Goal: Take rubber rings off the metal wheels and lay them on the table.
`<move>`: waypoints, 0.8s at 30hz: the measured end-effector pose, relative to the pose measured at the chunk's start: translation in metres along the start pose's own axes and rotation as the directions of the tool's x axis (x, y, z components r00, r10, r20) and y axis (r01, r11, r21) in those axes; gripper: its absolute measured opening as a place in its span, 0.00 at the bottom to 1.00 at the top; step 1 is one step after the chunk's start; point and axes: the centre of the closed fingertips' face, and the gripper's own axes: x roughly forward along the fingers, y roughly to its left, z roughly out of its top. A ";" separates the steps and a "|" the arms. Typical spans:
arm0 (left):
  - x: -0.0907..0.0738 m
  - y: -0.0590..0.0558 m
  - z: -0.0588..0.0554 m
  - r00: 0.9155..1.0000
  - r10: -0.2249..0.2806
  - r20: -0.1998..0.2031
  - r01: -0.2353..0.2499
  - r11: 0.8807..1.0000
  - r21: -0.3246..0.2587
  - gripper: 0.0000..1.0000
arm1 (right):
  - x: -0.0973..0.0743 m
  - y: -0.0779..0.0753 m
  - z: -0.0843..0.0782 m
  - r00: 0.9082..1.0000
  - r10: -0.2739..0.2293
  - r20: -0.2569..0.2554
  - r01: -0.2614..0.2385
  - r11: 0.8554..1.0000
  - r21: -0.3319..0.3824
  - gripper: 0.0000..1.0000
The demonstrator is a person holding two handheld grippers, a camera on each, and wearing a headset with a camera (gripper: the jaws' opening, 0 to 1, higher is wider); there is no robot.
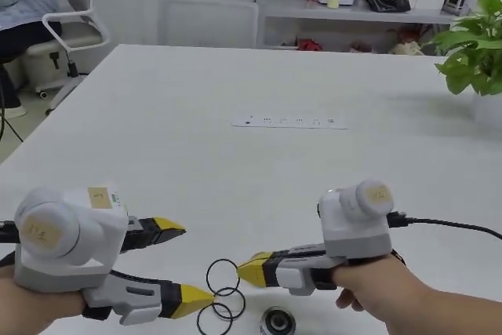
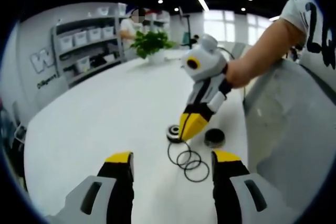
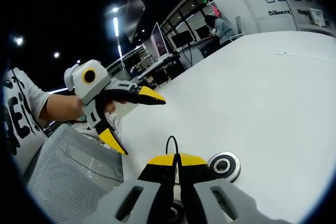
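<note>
Your right gripper (image 3: 176, 159) is clenched tip to tip on a thin ring (image 3: 171, 141) that loops up from its jaws. A wheel (image 3: 224, 165) sits on the table (image 1: 235, 84) just beside those tips. Your left gripper (image 1: 182, 263) gapes wide and holds nothing, with loose rings (image 1: 226, 306) lying just ahead of it.

Three thin black rubber rings (image 2: 187, 159) overlap at the near edge of the white table (image 1: 235, 84), one pinched at its rim in the right gripper (image 3: 173, 158). Two round metal wheels (image 2: 173, 132) lie flat just right of them.
</note>
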 end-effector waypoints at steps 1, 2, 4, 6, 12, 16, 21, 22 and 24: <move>0.000 0.000 0.000 1.000 0.001 0.000 -0.001 1.000 -0.001 0.61 | 0.001 0.001 0.000 1.000 0.002 -0.002 -0.002 1.000 0.001 0.00; -0.001 0.001 -0.001 1.000 0.002 0.001 -0.002 1.000 -0.003 0.61 | 0.003 0.002 -0.001 1.000 0.005 -0.005 -0.005 1.000 0.002 0.00; -0.002 0.001 -0.002 1.000 0.006 0.001 -0.006 1.000 -0.005 0.61 | 0.006 0.003 -0.002 1.000 0.011 -0.009 -0.011 1.000 0.003 0.00; -0.003 0.002 -0.003 1.000 0.008 0.000 -0.008 1.000 -0.007 0.61 | 0.008 0.004 -0.004 1.000 0.017 -0.013 -0.016 1.000 0.004 0.00; -0.008 0.003 -0.009 1.000 0.015 -0.009 -0.015 1.000 -0.017 0.62 | 0.014 0.008 -0.008 0.999 0.032 -0.028 -0.032 0.999 0.009 0.00; -0.011 0.004 -0.013 1.000 0.018 -0.017 -0.018 1.000 -0.020 0.62 | 0.016 0.009 -0.011 0.999 0.038 -0.039 -0.037 0.999 0.020 0.00; -0.012 0.004 -0.016 1.000 0.022 -0.021 -0.023 0.999 -0.029 0.62 | 0.017 0.008 -0.015 0.998 0.029 -0.050 -0.028 0.999 0.026 0.00; -0.012 0.004 -0.016 1.000 0.022 -0.021 -0.022 0.999 -0.030 0.62 | 0.017 0.007 -0.015 0.998 0.027 -0.051 -0.026 0.999 0.025 0.00; -0.012 0.003 -0.017 1.000 0.020 -0.023 -0.020 0.999 -0.032 0.62 | 0.017 0.004 -0.016 0.998 0.011 -0.055 -0.010 1.000 0.022 0.00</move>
